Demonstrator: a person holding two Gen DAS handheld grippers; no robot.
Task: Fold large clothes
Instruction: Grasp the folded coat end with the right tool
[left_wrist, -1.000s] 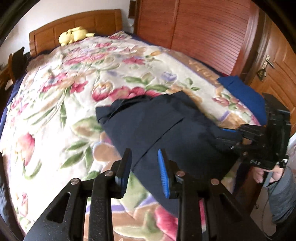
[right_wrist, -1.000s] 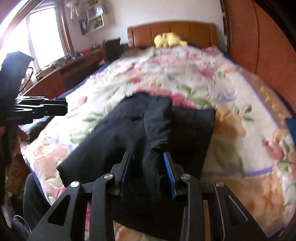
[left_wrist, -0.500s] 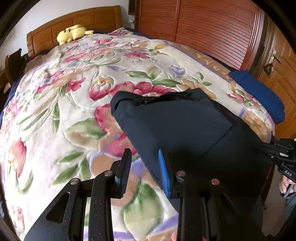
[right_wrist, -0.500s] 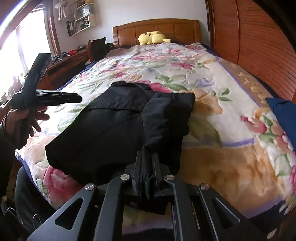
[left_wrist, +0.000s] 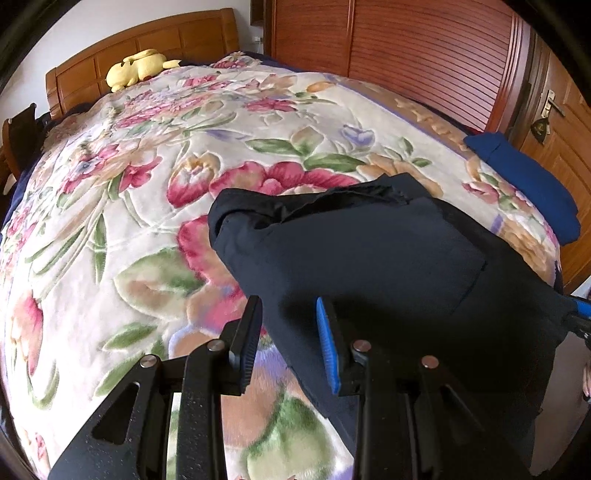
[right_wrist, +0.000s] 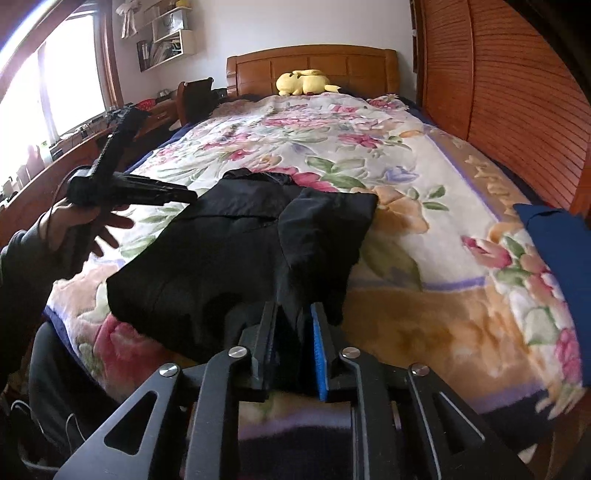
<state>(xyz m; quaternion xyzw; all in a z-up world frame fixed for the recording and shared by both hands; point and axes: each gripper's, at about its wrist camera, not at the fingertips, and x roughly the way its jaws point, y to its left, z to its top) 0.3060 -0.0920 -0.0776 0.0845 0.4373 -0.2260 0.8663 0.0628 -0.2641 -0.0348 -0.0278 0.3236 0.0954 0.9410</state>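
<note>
Here the right gripper (right_wrist: 293, 345) has its jaws opening, a narrow gap between the blue-lined pads, and a fold of the dark garment (right_wrist: 236, 254) still hangs down between them; whether the pads still press on the cloth cannot be told. The left gripper (left_wrist: 288, 343) stands with its jaws moderately parted above the near left edge of the same garment (left_wrist: 369, 266), with nothing pinched; the cloth's edge shows in the gap, lying below on the bed.

The garment is black or very dark navy, partly folded, and lies at the near end of the bed, on a floral blanket (right_wrist: 388, 184) of pink flowers and green leaves. Its near edge droops over the foot of the bed.

In the right wrist view a hand (right_wrist: 79, 225) in a dark sleeve holds the left gripper at the left side of the bed. A folded blue cloth (left_wrist: 524, 177) lies at the right near corner of the blanket. Far off, a yellow plush toy (right_wrist: 304, 82) rests against the wooden headboard (right_wrist: 314, 61). A slatted wooden wardrobe (left_wrist: 406, 51) runs along the right side.
</note>
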